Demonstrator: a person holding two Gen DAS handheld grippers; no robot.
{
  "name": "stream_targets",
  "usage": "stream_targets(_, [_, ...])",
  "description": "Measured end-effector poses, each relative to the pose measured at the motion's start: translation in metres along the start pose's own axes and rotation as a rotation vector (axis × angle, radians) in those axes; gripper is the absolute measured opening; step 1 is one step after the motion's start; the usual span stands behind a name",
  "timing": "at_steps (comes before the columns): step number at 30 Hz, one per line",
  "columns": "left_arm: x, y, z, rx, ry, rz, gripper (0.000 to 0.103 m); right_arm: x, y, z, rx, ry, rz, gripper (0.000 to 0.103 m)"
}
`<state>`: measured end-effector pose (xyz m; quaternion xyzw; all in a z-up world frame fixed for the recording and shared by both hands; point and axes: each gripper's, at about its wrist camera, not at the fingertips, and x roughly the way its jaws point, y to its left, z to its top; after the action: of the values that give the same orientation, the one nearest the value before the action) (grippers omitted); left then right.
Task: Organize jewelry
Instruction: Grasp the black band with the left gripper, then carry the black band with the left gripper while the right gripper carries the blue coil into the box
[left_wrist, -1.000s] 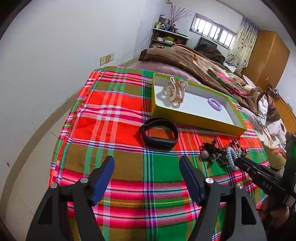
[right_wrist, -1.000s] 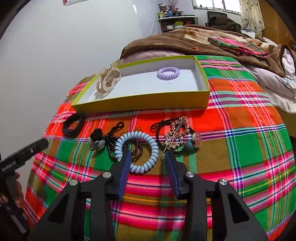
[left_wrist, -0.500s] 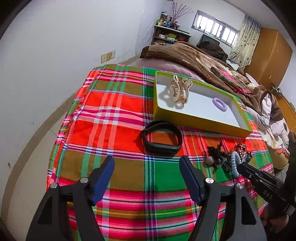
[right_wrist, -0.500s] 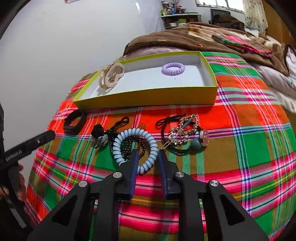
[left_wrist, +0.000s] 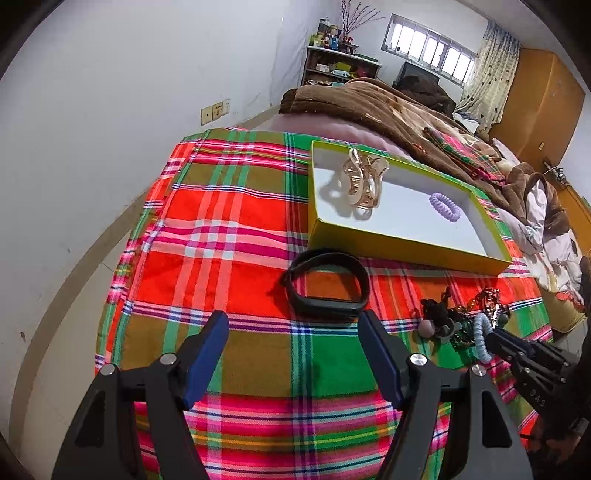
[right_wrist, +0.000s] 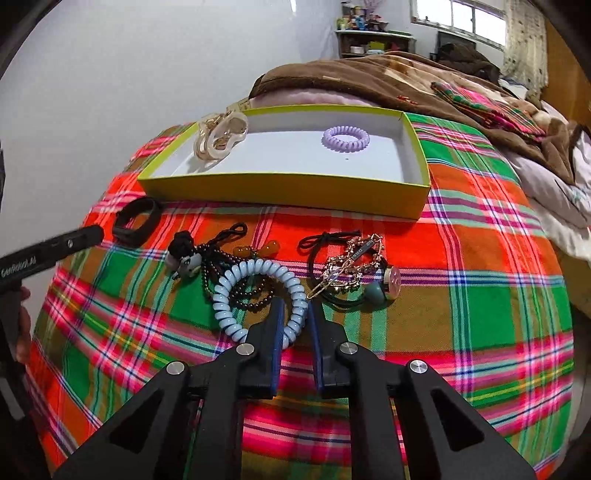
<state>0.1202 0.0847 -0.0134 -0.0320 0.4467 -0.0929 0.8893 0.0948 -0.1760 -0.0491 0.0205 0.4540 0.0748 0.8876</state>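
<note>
A yellow-green box (right_wrist: 280, 192) (left_wrist: 406, 246) lies on the plaid cloth and holds a gold hair claw (right_wrist: 218, 138) (left_wrist: 364, 184) and a purple coil hair tie (right_wrist: 345, 137) (left_wrist: 444, 206). My right gripper (right_wrist: 297, 310) is shut on the near side of a light blue coil hair tie (right_wrist: 258, 291), which also shows in the left wrist view (left_wrist: 482, 338). Beaded ties with a grey charm (right_wrist: 188, 264) and a gold clip on black elastics (right_wrist: 351, 267) lie beside it. My left gripper (left_wrist: 293, 325) is open and empty, just short of a black band (left_wrist: 327, 286) (right_wrist: 136, 221).
The plaid cloth (left_wrist: 229, 236) covers the surface, which drops off at the left toward a white wall (left_wrist: 92, 110). A brown blanket (right_wrist: 406, 81) and bedding lie behind the box. A shelf (left_wrist: 336, 68) and a wooden wardrobe (left_wrist: 535, 107) stand at the far end.
My right gripper's jaws have narrowed step by step and now pinch the light blue coil. My left gripper has moved a little toward the black band, still open.
</note>
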Motion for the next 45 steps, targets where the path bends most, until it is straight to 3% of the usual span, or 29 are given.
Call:
stream_targets(8, [0.011,0.007,0.015,-0.018,0.019,0.005,0.074,0.001,0.001,0.001,-0.049,0.004,0.012,0.01])
stream_targets(28, [0.03,-0.007,0.027,0.086,0.053,0.047,0.073,-0.032,-0.016,-0.002,-0.014,-0.071,0.053,0.009])
stream_targets(31, [0.036,-0.008,0.027,0.099,0.072,0.084,0.069,-0.034,-0.015,0.0,-0.018,-0.08,0.059,0.009])
stream_targets(38, [0.042,-0.013,0.028,0.111,0.094,0.074,0.056,-0.034,-0.013,0.004,-0.02,-0.092,0.076,0.009])
stream_targets(42, [0.043,-0.019,0.027,0.125,0.101,0.053,0.034,-0.033,-0.016,0.005,-0.015,-0.095,0.076,0.009])
stream_targets(45, [0.043,-0.021,0.025,0.129,0.097,0.069,0.028,-0.033,-0.018,0.004,-0.011,-0.097,0.079,0.009])
